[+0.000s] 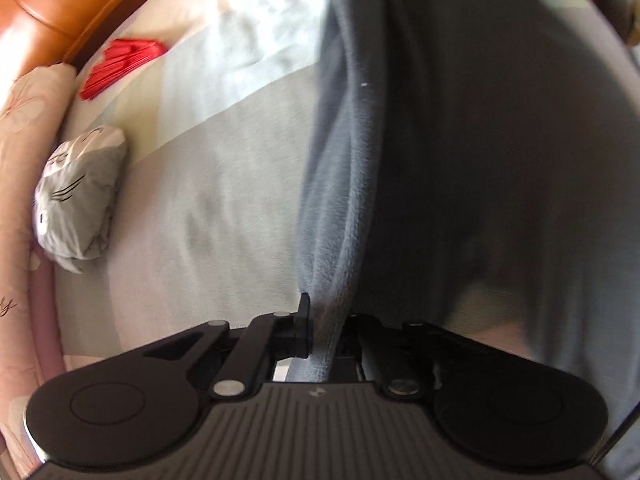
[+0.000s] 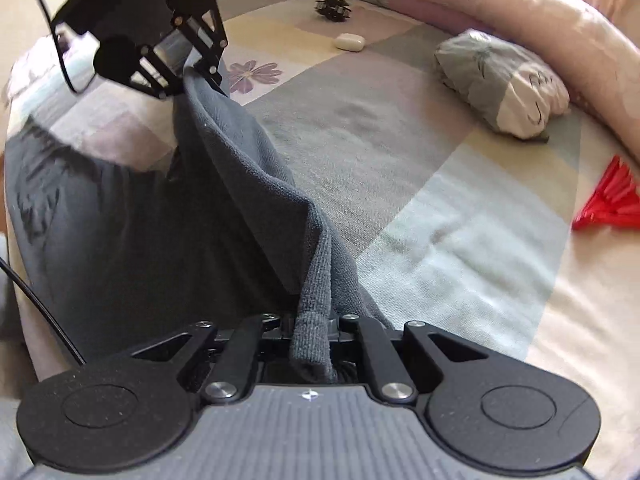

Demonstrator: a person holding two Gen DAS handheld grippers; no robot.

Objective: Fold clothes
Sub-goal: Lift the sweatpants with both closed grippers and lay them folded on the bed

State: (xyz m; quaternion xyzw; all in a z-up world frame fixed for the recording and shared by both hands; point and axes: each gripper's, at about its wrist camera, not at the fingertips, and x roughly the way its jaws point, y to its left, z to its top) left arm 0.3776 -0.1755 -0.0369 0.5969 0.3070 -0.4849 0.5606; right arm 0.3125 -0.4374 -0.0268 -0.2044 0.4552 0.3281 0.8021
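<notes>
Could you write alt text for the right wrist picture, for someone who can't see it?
Two black grippers, the right gripper near and the left gripper beyond, hold a dark grey garment stretched between them above a patchwork bedspread. A folded grey bundle lies nearby.

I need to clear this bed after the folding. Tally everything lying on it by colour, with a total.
Dark grey: 1, the grey garment held by both grippers
Light grey and white: 1, the cat-face bundle
Red: 1, the red folding fan
White: 1, the small white case
Black: 1, the black spiky object
Total: 5
</notes>
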